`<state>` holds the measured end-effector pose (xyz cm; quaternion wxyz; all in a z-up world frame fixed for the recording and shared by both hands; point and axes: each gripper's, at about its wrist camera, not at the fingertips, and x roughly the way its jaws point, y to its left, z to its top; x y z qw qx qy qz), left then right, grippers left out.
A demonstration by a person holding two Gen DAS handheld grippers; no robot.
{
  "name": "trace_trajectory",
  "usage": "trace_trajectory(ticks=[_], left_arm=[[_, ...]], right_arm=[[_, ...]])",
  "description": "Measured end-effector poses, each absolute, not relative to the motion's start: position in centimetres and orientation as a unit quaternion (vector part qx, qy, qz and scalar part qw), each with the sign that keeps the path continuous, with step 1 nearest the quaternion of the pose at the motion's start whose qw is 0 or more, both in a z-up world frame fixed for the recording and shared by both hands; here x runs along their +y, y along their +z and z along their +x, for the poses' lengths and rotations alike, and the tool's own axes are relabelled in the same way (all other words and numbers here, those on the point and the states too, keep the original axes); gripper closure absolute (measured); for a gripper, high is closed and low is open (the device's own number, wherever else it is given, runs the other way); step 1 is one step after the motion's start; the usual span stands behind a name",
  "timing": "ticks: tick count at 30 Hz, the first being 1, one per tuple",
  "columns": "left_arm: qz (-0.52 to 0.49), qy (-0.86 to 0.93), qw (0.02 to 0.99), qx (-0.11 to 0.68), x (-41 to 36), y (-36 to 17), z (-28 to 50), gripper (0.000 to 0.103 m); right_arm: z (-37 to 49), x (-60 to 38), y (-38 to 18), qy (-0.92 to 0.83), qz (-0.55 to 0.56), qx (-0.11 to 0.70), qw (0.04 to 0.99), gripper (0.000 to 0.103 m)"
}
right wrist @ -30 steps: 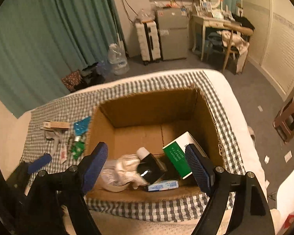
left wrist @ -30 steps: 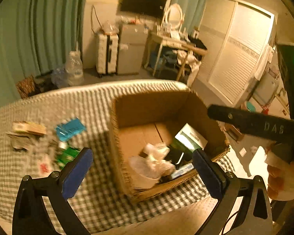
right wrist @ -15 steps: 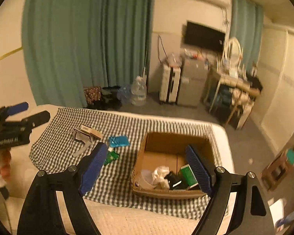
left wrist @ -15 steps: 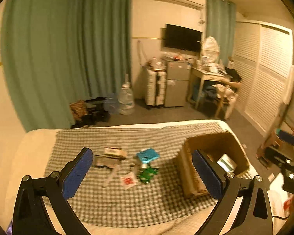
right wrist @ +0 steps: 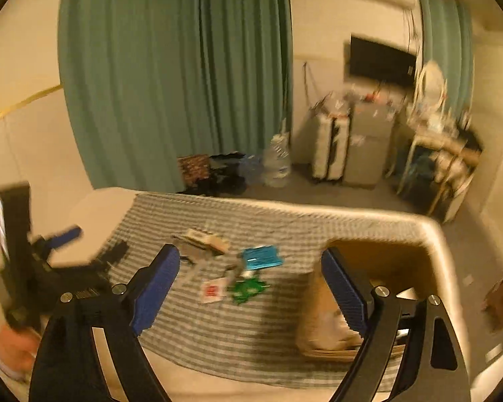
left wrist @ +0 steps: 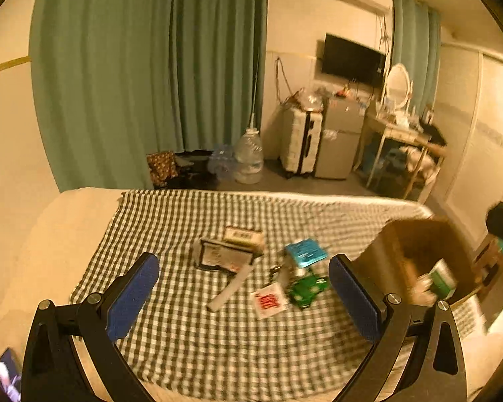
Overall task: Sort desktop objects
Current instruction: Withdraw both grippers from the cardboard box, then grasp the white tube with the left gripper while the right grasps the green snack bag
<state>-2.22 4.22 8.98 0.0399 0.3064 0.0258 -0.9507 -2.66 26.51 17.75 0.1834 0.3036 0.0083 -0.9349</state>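
- Left gripper [left wrist: 243, 296]: jaws spread wide, nothing between the pads. It hung over the near part of the checked cloth [left wrist: 191, 335], short of the clutter.
- Right gripper [right wrist: 249, 289]: jaws were opening, nothing gripped. Its right pad overlapped the cardboard box [right wrist: 382, 261] in the right wrist view; no contact could be confirmed.
- Landmark: cardboard box [left wrist: 415, 251], open top, at the right end of the cloth.
- Loose items all lay on the cloth left of the box, beyond both sets of pads:
- Blue packet [left wrist: 305, 252] closest to the box.
- Green packet [left wrist: 306, 289] just on the near side of the blue one.
- White card with red print [left wrist: 268, 300] just left of the green packet.
- White tube [left wrist: 230, 288] farther left, lying at a slant.
- Black-edged flat pack [left wrist: 223, 257] with a small printed carton [left wrist: 244, 235] at its far edge, farthest from the box.
- Box contents: a green-and-white carton [left wrist: 442, 278] against the right wall; a pale crumpled thing [right wrist: 332, 325] at the near wall, too blurred to name.
- Right wrist view was motion-blurred; the left gripper [right wrist: 67, 234] showed at its left edge, a hand [right wrist: 11, 346] below it.
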Motion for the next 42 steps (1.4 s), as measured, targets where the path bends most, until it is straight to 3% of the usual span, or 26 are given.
trace_trajectory(ticks=[6, 14, 19, 26, 29, 31, 33, 34, 36, 42], left_arm=[[0.355, -0.935, 0.023, -0.004, 3.8, 0.0, -7.0, 0.0], [0.375, -0.92, 0.018, -0.11, 3.6, -11.4, -12.6, 0.0], [0.423, -0.906, -0.006, -0.035, 0.9, -15.1, -15.1, 0.0], [0.447, -0.894, -0.002, -0.035, -0.1, -18.1, -16.3, 0.001], [0.441, -0.897, -0.023, -0.024, -0.1, -18.0, -16.3, 0.011], [0.44, -0.897, -0.034, -0.026, 0.3, -18.0, -16.1, 0.021], [0.437, -0.897, -0.059, -0.029, 0.9, -17.6, -15.9, 0.06], [0.439, -0.895, -0.071, -0.028, 1.1, -17.4, -15.8, 0.071], [0.439, -0.895, -0.074, -0.03, 1.3, -17.1, -15.5, 0.088], [0.42, -0.905, -0.073, 0.009, -0.3, -15.7, -15.0, 0.091]], right_arm=[[-9.8, 22.5, 9.1, -0.913, 0.365, -0.019, 0.182, 0.016], [-16.6, 20.2, -1.8, -0.903, 0.408, -0.023, 0.136, 0.016], [-19.9, 20.1, -7.6, -0.88, 0.461, -0.018, 0.117, 0.017], [-23.4, 21.4, -12.0, -0.847, 0.522, -0.074, 0.067, 0.02], [-24.0, 21.4, -13.0, -0.838, 0.534, -0.093, 0.062, 0.025], [-24.2, 20.5, -14.1, -0.83, 0.548, -0.075, 0.067, 0.036], [-23.9, 19.7, -14.3, -0.837, 0.541, -0.055, 0.066, 0.042], [-23.8, 19.5, -14.2, -0.84, 0.536, -0.05, 0.071, 0.059], [-23.4, 19.5, -14.0, -0.838, 0.535, -0.063, 0.09, 0.068], [-21.8, 20.0, -12.8, -0.842, 0.523, -0.076, 0.109, 0.072]])
